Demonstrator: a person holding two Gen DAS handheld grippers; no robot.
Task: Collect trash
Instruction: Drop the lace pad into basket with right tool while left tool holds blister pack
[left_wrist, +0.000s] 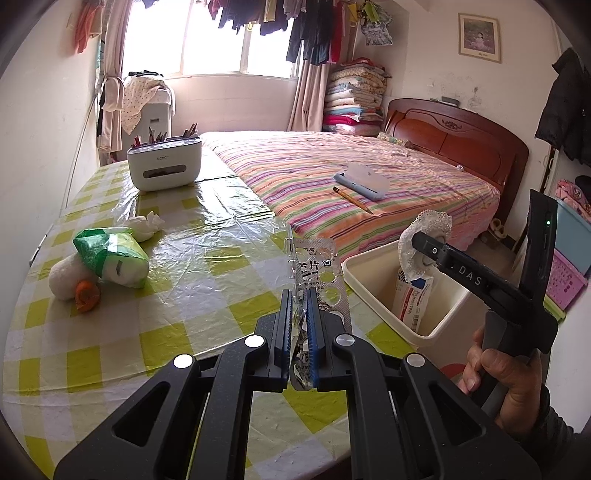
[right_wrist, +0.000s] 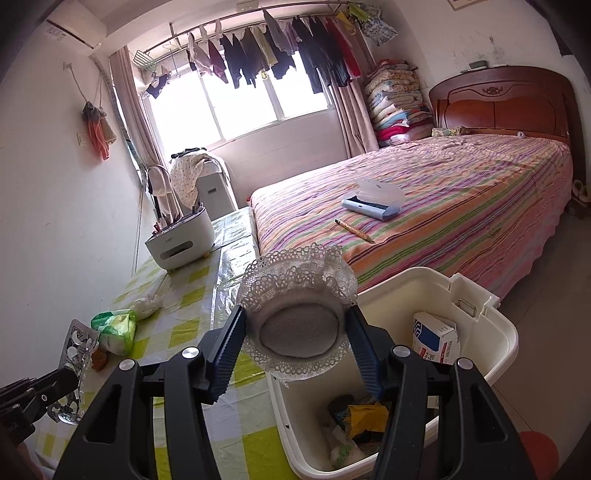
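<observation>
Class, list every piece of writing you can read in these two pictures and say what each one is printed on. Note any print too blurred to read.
"DAS": on the arm of the right gripper, seen from the left wrist.
"片": large character on the foil pill sheet held by the left gripper; its smaller print is unreadable.
Logo on the white tissue box: too blurred.
Print on the carton in the bin: too small.

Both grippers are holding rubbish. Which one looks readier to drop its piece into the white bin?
Right. The right gripper holds the lace-edged pad at the bin rim; the left gripper holds the blister pack over the table.
</observation>
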